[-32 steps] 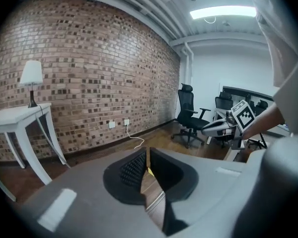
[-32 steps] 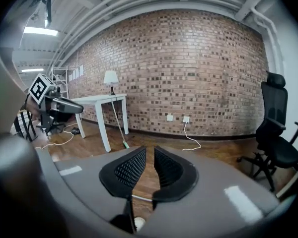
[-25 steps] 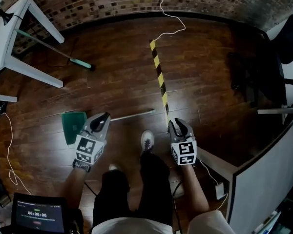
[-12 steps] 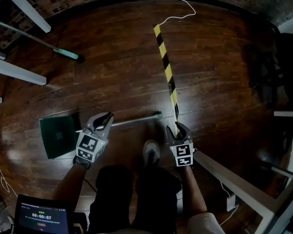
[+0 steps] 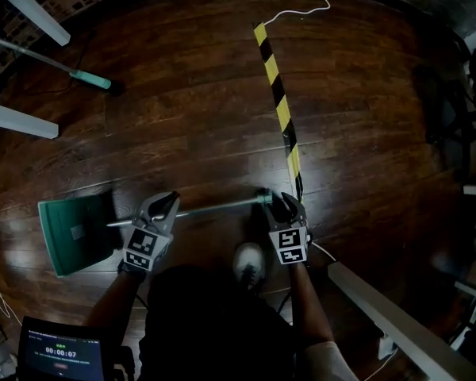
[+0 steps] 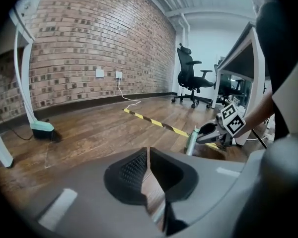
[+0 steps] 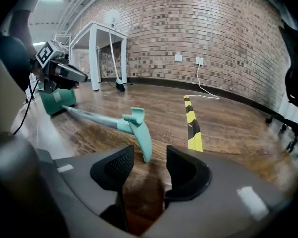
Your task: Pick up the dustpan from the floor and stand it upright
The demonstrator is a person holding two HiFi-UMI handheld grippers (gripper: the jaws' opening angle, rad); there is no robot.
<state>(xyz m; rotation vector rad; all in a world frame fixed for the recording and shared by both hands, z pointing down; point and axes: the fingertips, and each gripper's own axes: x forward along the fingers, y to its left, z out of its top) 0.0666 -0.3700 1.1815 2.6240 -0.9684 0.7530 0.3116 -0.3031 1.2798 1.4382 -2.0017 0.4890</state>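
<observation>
The green dustpan (image 5: 71,232) lies flat on the wooden floor at the left, and its long grey shaft (image 5: 214,206) runs right to a teal grip end (image 5: 262,198). My left gripper (image 5: 163,206) hovers over the shaft near the pan. In the left gripper view its jaws (image 6: 148,155) are shut to a thin slit with only floor showing through. My right gripper (image 5: 282,209) is at the grip end. Its jaws (image 7: 150,155) are opening, and the teal grip (image 7: 139,133) hangs between the pads without touching them.
A yellow-black tape strip (image 5: 279,101) runs away across the floor from the right gripper. A teal-headed broom (image 5: 87,79) and white table legs (image 5: 20,121) are at the far left. A desk beam (image 5: 397,324) is at the right, my shoe (image 5: 250,260) lies between the grippers, and an office chair (image 6: 191,78) stands beyond.
Both grippers and my head have sunk toward the floor. The right gripper has come up to the handle's teal end, and the left now sits over the shaft.
</observation>
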